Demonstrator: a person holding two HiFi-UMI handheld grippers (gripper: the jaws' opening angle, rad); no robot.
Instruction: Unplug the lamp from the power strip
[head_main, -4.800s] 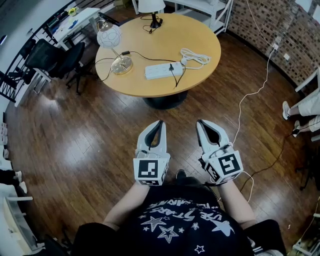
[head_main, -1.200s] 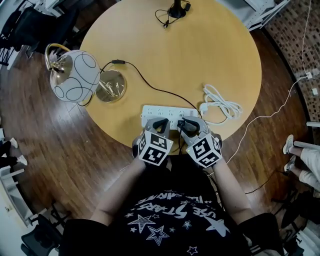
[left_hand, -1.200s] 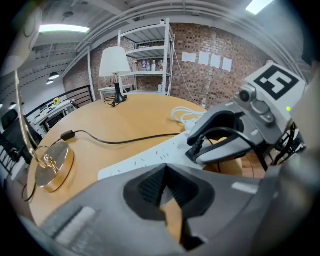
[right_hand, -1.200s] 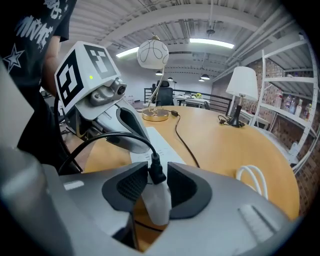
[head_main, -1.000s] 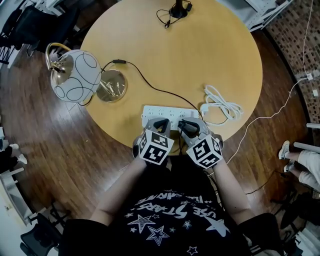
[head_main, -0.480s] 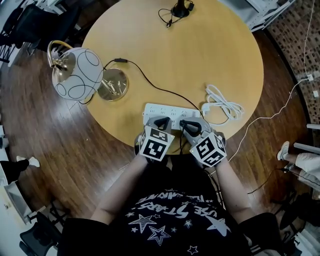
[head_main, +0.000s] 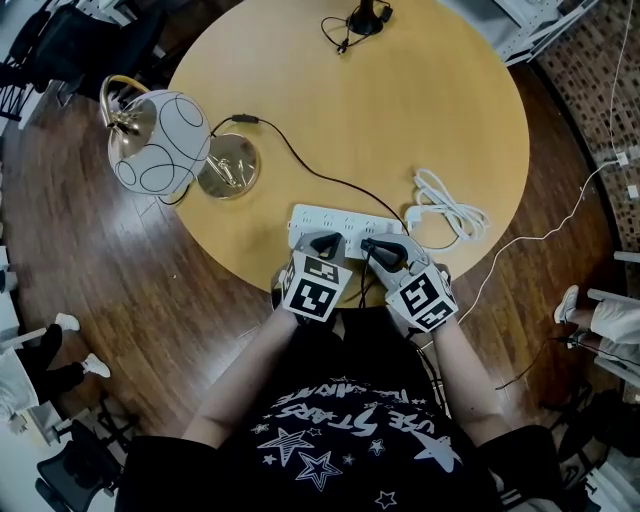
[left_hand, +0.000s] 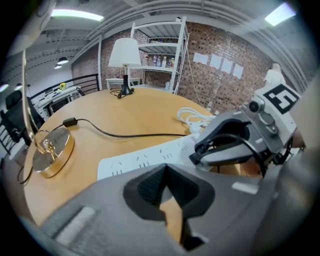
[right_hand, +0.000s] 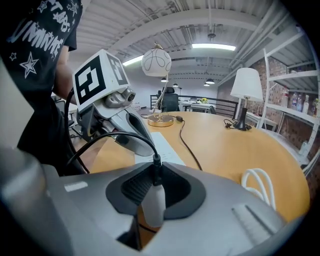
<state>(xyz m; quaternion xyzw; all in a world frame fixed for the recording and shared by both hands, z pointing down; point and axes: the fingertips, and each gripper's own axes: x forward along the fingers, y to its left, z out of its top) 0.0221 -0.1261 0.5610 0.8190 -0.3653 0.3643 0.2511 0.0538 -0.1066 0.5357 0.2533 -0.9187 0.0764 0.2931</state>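
The white power strip (head_main: 340, 220) lies near the table's front edge. The lamp, with a round patterned shade (head_main: 160, 140) and a brass base (head_main: 228, 167), stands at the left. Its black cord (head_main: 320, 182) runs to the strip. My right gripper (head_main: 383, 250) is at the strip's right part, and its pads press on the white plug (right_hand: 152, 200); the cord (right_hand: 100, 145) loops up out of it. My left gripper (head_main: 322, 241) is shut, with nothing held, at the strip's (left_hand: 145, 160) near edge. Whether its tips (left_hand: 165, 172) touch the strip is unclear.
A coiled white cable (head_main: 450, 212) lies right of the strip. A second lamp (left_hand: 124, 55) with a white shade stands at the table's far side. The round wooden table (head_main: 420, 110) stands on a wood floor, with shelving and a brick wall behind.
The right gripper's jaws have drawn together onto the plug. Both grippers stay at the strip's near edge; nearly five seconds ago they were over the floor, short of the table.
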